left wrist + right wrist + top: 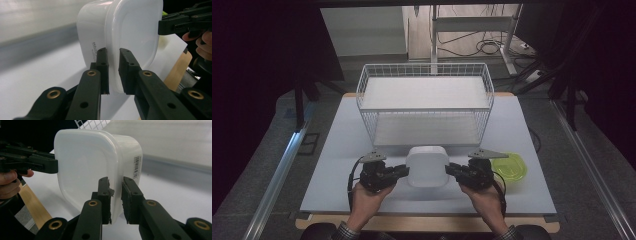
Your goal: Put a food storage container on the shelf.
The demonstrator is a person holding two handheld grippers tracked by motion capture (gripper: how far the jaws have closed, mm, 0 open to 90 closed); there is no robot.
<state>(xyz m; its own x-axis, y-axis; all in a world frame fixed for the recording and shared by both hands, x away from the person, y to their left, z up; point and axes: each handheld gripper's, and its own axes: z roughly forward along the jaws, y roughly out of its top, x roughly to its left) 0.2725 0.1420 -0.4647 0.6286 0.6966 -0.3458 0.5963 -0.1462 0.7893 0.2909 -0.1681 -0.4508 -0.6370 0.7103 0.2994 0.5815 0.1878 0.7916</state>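
High view: white tub [427, 166] on counter [337, 150] before wire basket [425, 102], left hand-held gripper [403, 171] and right hand-held gripper [451, 170] each clamped on opposite rims (two-sided hold, likely to lift it level).

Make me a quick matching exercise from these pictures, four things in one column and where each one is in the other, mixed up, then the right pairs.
1. white container
2. green lid
3. wire basket
4. left gripper

A. far half of the table
B. clamped on the container's left rim
C. between the two grippers
D. flat on the table, beside the right gripper

Pairs: 1-C, 2-D, 3-A, 4-B
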